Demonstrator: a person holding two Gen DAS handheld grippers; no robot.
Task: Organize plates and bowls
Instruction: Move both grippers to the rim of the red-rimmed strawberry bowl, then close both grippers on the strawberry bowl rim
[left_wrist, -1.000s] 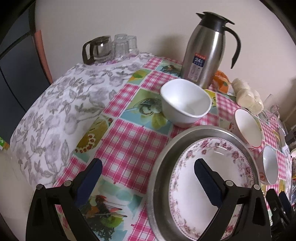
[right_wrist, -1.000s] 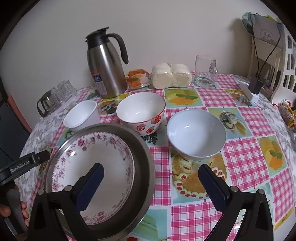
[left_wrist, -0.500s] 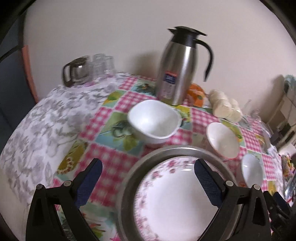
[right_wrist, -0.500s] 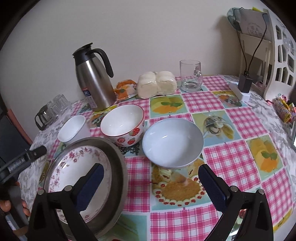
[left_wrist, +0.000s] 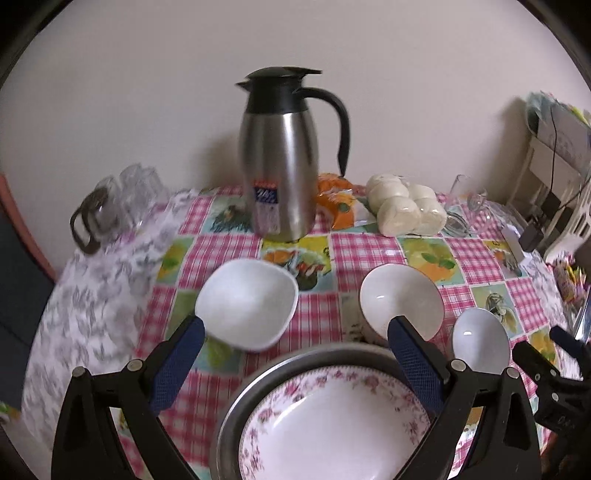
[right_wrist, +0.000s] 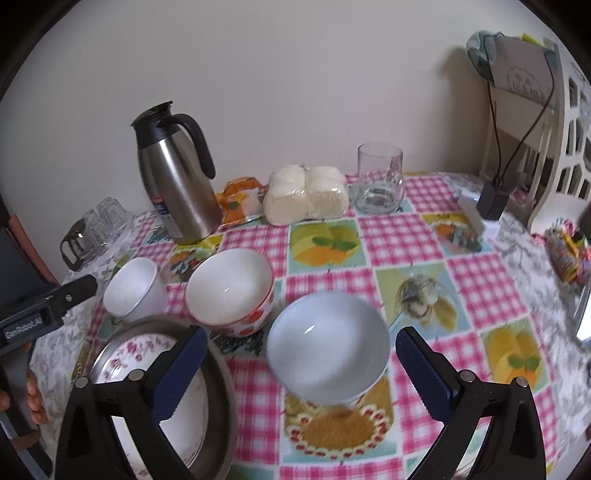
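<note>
Tableware was not yet gathered when we looked. One step seemed done: the floral plate (left_wrist: 332, 424) lay inside the metal pan (left_wrist: 236, 417), at 6 o'clock in the left wrist view. Three bowls stood apart on the checked tablecloth (right_wrist: 399, 229): the small white bowl (left_wrist: 246, 302) at 10 o'clock from the plate, the strawberry bowl (right_wrist: 231, 291) at 1 o'clock from it, and the pale blue bowl (right_wrist: 328, 347) further toward 3 o'clock. We judged that stacking these bowls, or setting them into the plate, was what remained, so the task was in its early part.

Our left gripper (left_wrist: 291, 363) was spread wide and held nothing; it hung above the near edge of the table, between the small white bowl and the strawberry bowl. Our right gripper (right_wrist: 301, 369) was also wide and empty, with the pale blue bowl seen between its fingers but not touched.

For writing, we could read "GenRobot.AI" on the body of the left gripper in the right wrist view. The steel jug (left_wrist: 279, 162) at 12 o'clock carried a blue label, too blurred to read.
</note>
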